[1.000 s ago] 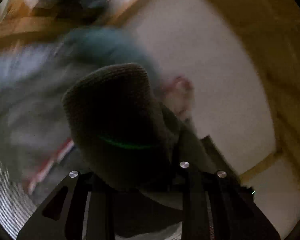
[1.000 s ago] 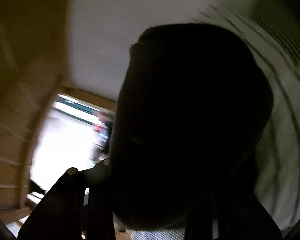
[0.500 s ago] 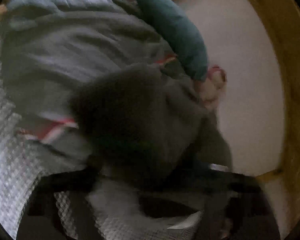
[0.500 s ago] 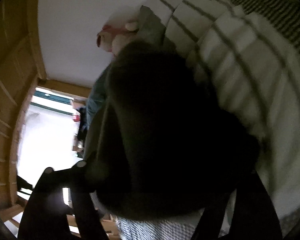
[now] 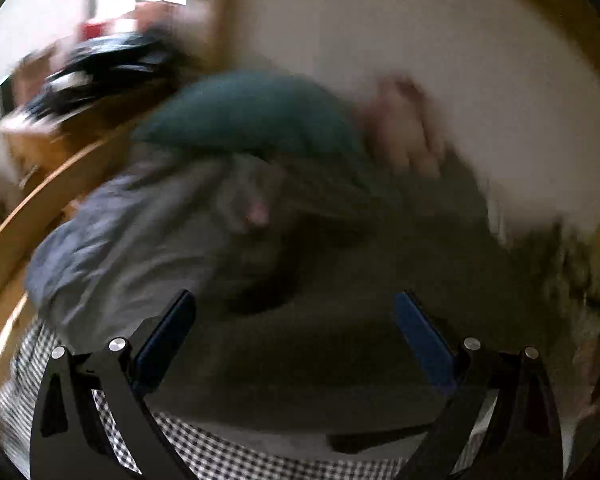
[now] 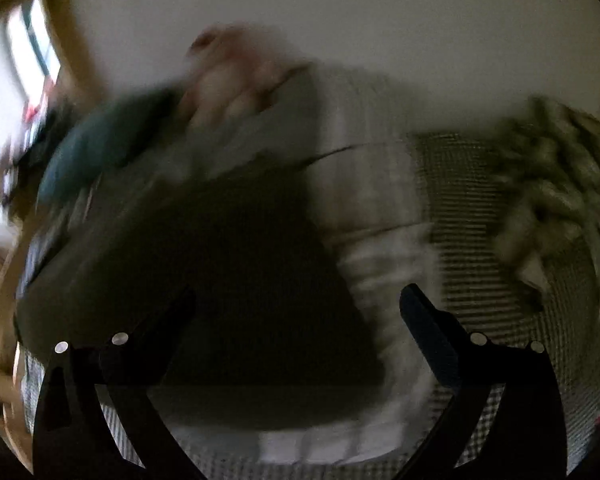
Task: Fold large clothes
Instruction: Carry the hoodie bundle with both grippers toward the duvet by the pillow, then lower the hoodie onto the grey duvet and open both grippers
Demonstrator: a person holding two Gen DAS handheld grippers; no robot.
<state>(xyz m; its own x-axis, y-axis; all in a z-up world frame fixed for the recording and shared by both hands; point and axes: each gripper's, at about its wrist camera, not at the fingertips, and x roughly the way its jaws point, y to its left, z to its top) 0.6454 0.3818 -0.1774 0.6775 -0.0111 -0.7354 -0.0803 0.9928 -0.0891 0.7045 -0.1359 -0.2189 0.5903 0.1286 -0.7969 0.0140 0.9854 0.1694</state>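
Observation:
A dark olive-grey garment (image 5: 340,340) lies on the checked bed cover (image 5: 236,452), seen blurred in the left wrist view. My left gripper (image 5: 294,312) is open just above it, holding nothing. The same dark garment (image 6: 220,288) fills the lower left of the right wrist view. My right gripper (image 6: 296,308) is open over its right edge, holding nothing. Both views are motion-blurred.
A teal pillow (image 5: 252,116) and a grey-blue blanket (image 5: 132,232) lie behind the garment. A pink soft toy (image 6: 228,80) sits by the white wall. A striped white cloth (image 6: 372,208) and a mottled throw (image 6: 552,184) lie to the right. A wooden bed frame (image 5: 32,208) runs on the left.
Both grippers were shut on the dark garment and holding it up. Now both are open and the garment lies on the bed below them.

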